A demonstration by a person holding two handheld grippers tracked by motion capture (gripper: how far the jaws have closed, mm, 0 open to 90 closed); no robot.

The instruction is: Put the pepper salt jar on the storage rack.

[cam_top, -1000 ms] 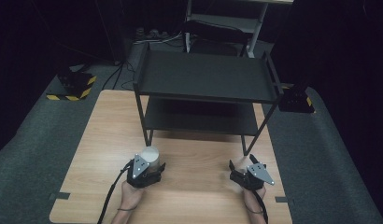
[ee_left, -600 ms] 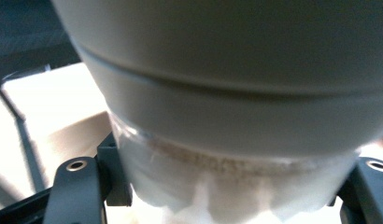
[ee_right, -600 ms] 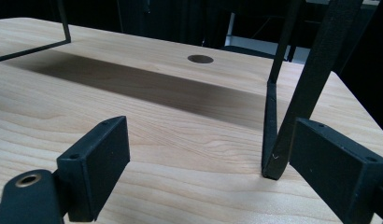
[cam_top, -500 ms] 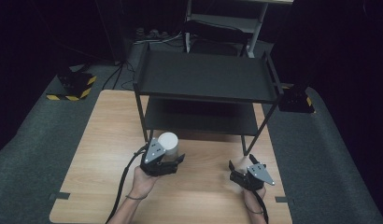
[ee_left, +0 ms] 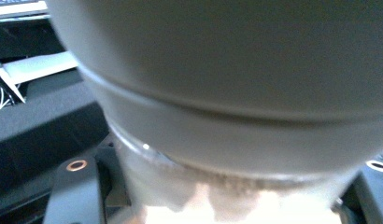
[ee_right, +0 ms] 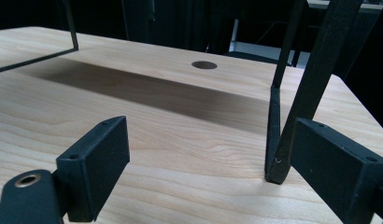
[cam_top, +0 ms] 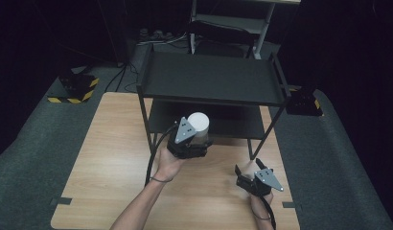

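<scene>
left gripper [cam_top: 190, 139] fingers clamp white cup [cam_top: 198, 124] between them; right gripper [cam_top: 247, 181] fingers wide, empty.

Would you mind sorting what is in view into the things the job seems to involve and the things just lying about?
Likely in the job:
- white cup, held in the left tongs
- black shelf, right by the cup
- table

Lying about or idle:
- right tongs, open and holding nothing
- striped block on the floor
- cables behind the shelf
</scene>
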